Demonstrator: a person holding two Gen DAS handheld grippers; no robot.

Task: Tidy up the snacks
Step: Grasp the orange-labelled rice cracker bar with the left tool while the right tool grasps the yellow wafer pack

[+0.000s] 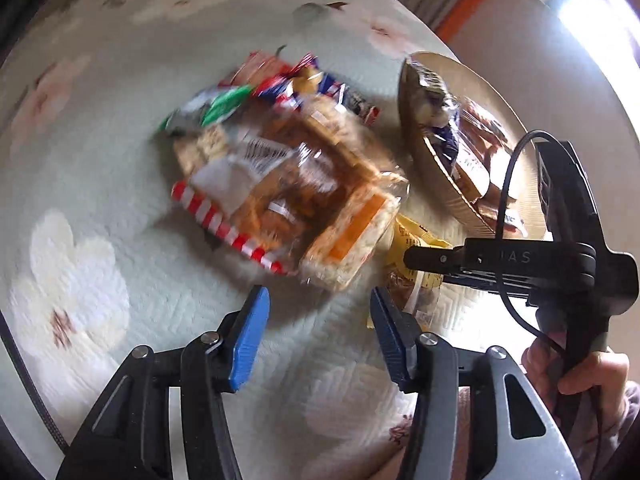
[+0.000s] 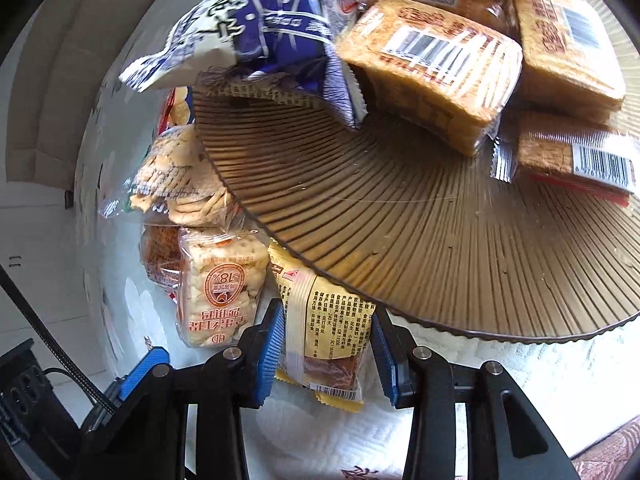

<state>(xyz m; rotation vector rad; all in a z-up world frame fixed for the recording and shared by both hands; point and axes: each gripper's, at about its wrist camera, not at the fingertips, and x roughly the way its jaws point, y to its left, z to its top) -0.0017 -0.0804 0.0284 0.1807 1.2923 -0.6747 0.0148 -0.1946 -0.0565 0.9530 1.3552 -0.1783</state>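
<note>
Between the blue pads of the right gripper (image 2: pixel 326 344) lies a yellow snack packet (image 2: pixel 320 320), its printed back up, flat on the pale flowered tablecloth (image 2: pixel 500 364); the pads sit close on either side, but whether they press it cannot be told. Just above the packet, the scalloped rim of a ribbed brown plate (image 2: pixel 400 220) overhangs its top end. On that plate rest wrapped toast-coloured cakes (image 2: pixel 432 76) with barcodes, and a blue-and-white bag (image 2: pixel 260 28) drapes over its left rim. Left of the plate, a loose pile of clear-wrapped crackers (image 2: pixel 216 280) touches the yellow packet's side.

From the left wrist view, blurred, the left gripper (image 1: pixel 318 338) hangs over bare cloth near the pile's (image 1: pixel 280 176) lower edge, jaws moderately apart and empty. Right of the pile stands the plate (image 1: pixel 440 184), with the right gripper (image 1: pixel 412 258) low beside it.
</note>
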